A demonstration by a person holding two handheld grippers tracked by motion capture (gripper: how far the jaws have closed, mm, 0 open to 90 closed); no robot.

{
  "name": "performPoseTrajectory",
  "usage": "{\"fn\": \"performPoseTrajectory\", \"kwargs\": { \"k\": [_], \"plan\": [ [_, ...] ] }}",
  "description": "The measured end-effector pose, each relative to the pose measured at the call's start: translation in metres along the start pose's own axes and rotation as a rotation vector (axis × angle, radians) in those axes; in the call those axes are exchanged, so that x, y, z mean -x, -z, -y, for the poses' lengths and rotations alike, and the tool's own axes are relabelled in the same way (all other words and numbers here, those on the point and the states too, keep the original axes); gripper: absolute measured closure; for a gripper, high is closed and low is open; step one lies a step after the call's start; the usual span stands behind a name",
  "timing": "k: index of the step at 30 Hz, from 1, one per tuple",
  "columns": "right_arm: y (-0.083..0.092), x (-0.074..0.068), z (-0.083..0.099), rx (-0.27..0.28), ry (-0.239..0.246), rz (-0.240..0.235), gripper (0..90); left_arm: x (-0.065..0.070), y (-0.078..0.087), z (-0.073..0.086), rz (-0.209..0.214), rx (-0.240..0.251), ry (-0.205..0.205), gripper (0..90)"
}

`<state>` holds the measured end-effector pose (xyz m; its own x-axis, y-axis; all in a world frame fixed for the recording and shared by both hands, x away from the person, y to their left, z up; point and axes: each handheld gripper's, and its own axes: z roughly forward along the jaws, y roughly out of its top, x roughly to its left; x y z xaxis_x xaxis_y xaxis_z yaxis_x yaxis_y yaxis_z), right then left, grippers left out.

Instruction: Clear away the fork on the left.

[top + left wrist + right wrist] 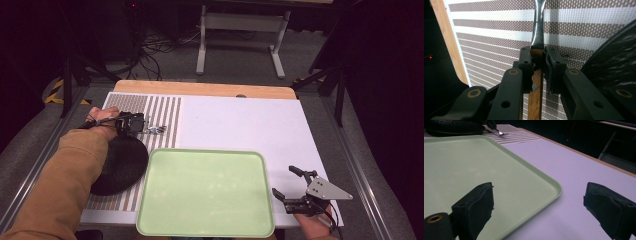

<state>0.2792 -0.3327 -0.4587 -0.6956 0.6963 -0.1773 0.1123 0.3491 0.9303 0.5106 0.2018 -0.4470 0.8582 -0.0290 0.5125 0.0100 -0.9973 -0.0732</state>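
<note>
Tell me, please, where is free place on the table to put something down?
The green tray is bare, as is the white board behind it. It is crowded at the striped mat, where the left gripper holds cutlery beside the black plate.

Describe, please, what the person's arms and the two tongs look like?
The left tongs and right tongs are black, with two blocky jaws showing brass-coloured pivot rings. The right carries a grey three-cornered plate. The left arm wears a tan-brown sleeve.

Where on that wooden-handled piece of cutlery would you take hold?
On the wooden handle, from above, as the left claw does now. The handle is straight and narrow enough to fit between the jaws, and it lies flat on the striped mat, with its metal end pointing away.
</note>
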Motion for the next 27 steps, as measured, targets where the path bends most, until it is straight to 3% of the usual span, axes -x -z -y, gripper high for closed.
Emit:
{"fn": "performPoseTrajectory", "kwargs": {
  "k": [10, 17, 27],
  "plan": [
    [-0.002, 0.001, -0.002, 0.000, 0.003, -0.004, 9.6, 0.002, 0.020, -0.004, -0.027, 0.015, 0.034, 77.6],
    [-0.005, 0.002, -0.003, 0.004, 0.004, -0.009, 9.6, 0.006, 0.038, -0.008, -0.046, 0.033, 0.082, 77.7],
    [-0.007, 0.003, -0.005, 0.007, 0.014, -0.014, 9.6, 0.015, 0.062, -0.016, -0.066, 0.045, 0.103, 77.7]
  ]
}}
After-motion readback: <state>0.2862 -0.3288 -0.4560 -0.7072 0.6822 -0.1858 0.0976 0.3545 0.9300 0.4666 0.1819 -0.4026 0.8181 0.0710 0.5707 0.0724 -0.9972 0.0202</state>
